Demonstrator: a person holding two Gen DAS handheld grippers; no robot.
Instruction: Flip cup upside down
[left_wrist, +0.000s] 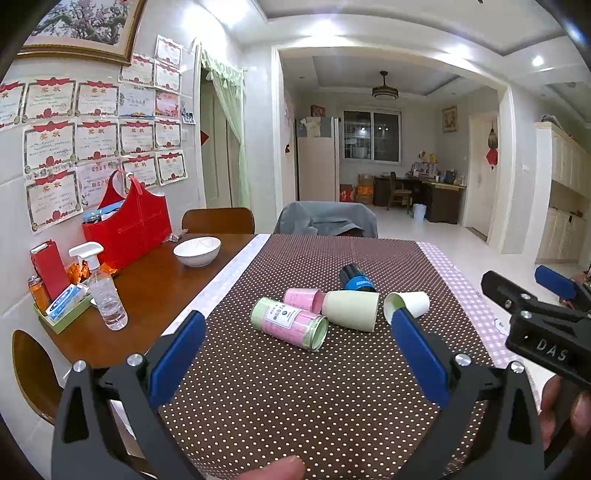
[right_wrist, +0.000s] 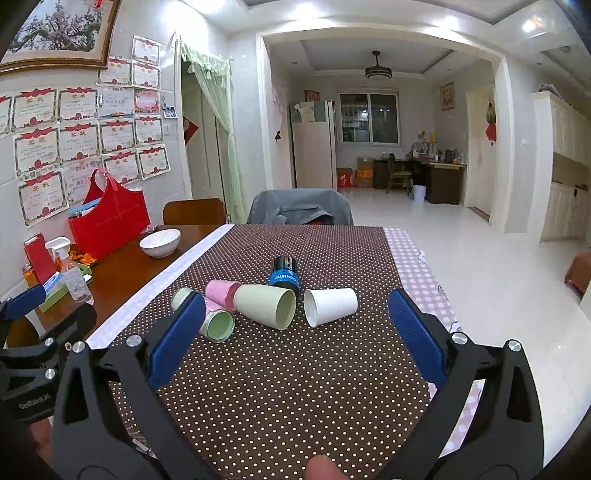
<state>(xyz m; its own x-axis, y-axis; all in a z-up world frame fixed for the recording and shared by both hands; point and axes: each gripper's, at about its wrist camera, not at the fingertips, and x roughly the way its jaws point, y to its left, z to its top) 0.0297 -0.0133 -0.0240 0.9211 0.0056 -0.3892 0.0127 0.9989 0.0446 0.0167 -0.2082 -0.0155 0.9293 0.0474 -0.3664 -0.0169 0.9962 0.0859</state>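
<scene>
Right wrist view: five cups lie on their sides on the dotted desk (right_wrist: 295, 387). White cup (right_wrist: 330, 306) lies at twelve o'clock, just ahead of the right gripper (right_wrist: 297, 332), fingers spread wide, empty. Left gripper (left_wrist: 295, 354) likewise gapes, holding nothing.

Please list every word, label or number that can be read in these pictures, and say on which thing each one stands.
"DAS": on the black body of the right gripper, cut off at the frame edge.
Blue can: white brand lettering, too blurred to read.
Pink and green cup: printed label, too small.
Wall certificates: red headings, too blurred.
Left gripper: white lettering on its body, not clearly legible.
</scene>
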